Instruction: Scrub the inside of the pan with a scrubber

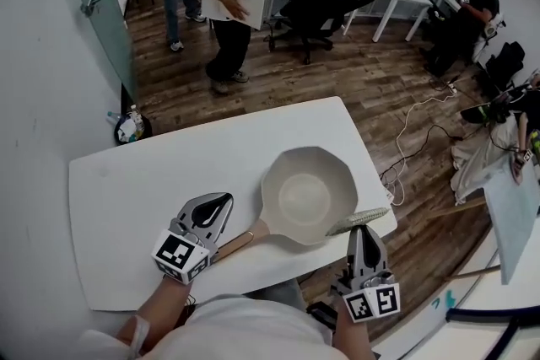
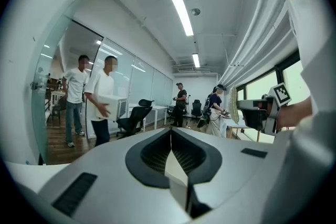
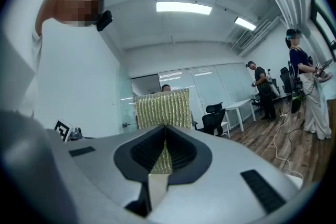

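Cream pan [image 1: 304,196] is set on the white surface [image 1: 152,181], wooden handle [image 1: 242,241] pointed lower-left beside the left tongs [image 1: 224,200], which are shut on nothing. The scrubber [image 1: 358,221] is clamped in the right tongs [image 1: 362,230] beside the pan's rim.

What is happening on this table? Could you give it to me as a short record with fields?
setting: white table in an office, people in the background
pan: pale, nothing in it, wooden handle pointing toward the person
right gripper: shut on a yellow-green scrubber, held by the pan's near right rim
left gripper: shut, holding nothing, close beside the handle
scrubbing: scrubber not yet inside the pan
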